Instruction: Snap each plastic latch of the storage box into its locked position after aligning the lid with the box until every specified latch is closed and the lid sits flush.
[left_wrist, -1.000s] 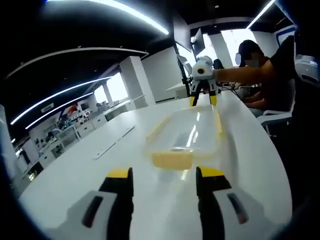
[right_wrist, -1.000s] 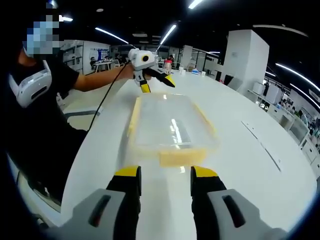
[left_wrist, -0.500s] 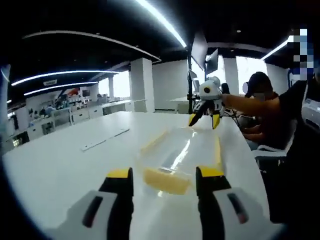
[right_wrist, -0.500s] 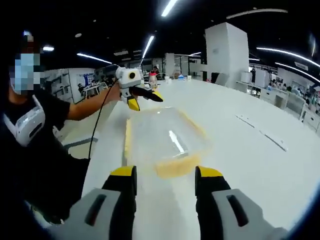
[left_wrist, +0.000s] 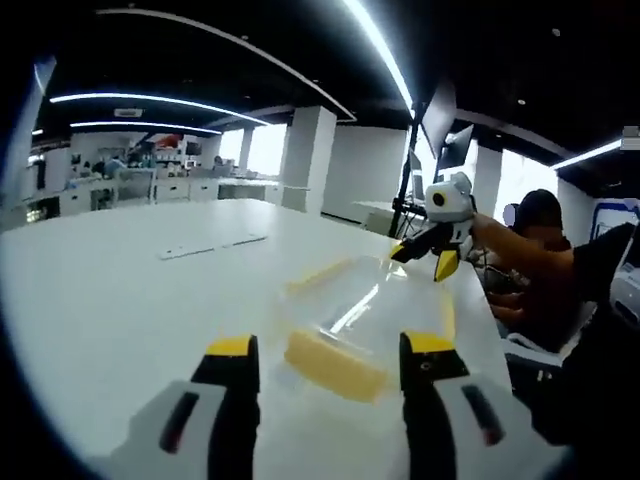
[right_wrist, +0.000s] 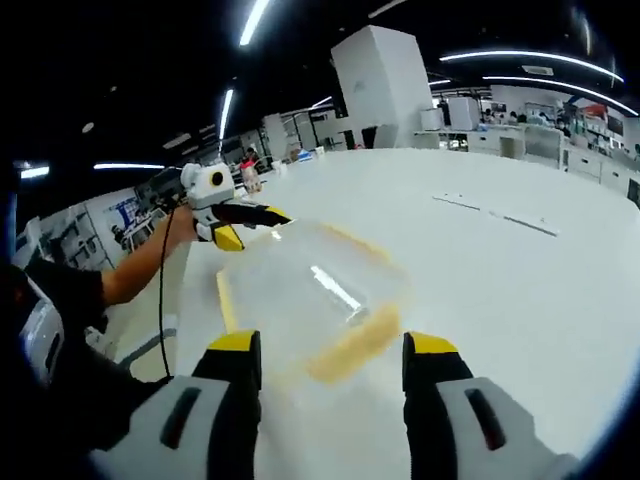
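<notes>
Clear plastic storage box (left_wrist: 365, 315) with yellow latches lies on the white counter (left_wrist: 120, 290), centre of the left gripper view, its near yellow latch (left_wrist: 335, 365) between that view's jaws. The left gripper (left_wrist: 330, 350) is wide open, holding nothing. In the right gripper view the box sits mid-frame; the right gripper (right_wrist: 330, 345) also gapes empty, near latch (right_wrist: 355, 345) ahead.

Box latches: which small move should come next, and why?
Probably ease the left hand-held gripper forward to the near yellow latch. Its jaws stand open, short of the latch and astride it, and the right hand-held gripper faces the opposite end latch likewise.
</notes>
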